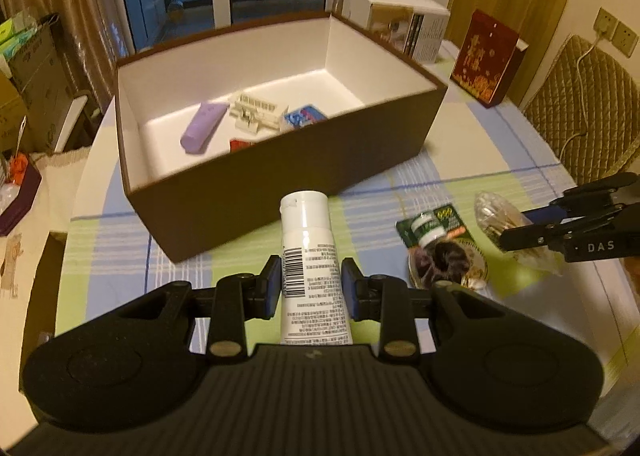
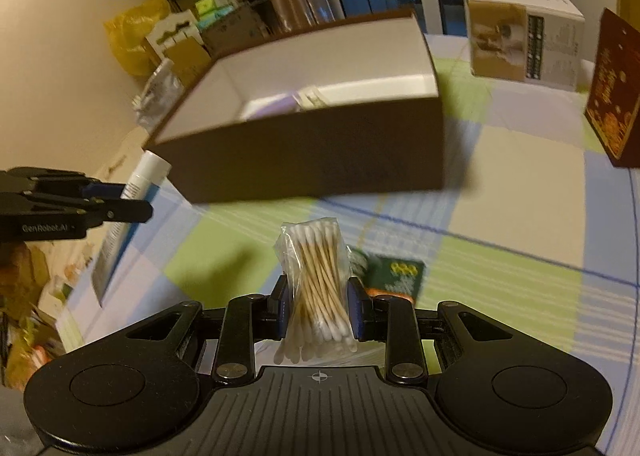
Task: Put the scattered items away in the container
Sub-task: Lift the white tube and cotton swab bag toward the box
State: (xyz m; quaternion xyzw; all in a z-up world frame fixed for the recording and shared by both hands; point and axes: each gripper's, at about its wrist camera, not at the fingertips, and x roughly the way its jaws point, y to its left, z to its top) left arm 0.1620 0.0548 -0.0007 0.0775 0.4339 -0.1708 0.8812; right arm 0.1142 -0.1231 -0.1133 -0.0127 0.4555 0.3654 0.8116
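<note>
Left fingers [image 1: 311,288] clamp white tube [image 1: 308,252]; right fingers [image 2: 319,306] clamp cotton-swab bag [image 2: 318,280].

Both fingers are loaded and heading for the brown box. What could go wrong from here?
1. The white tube is pinched near mid-length by the left gripper; its capped end sticks out and may clip the brown box wall.
2. The cotton swab bag in the right gripper is slick plastic and could slip.
3. Both grippers are close together and may collide over the box.
</note>
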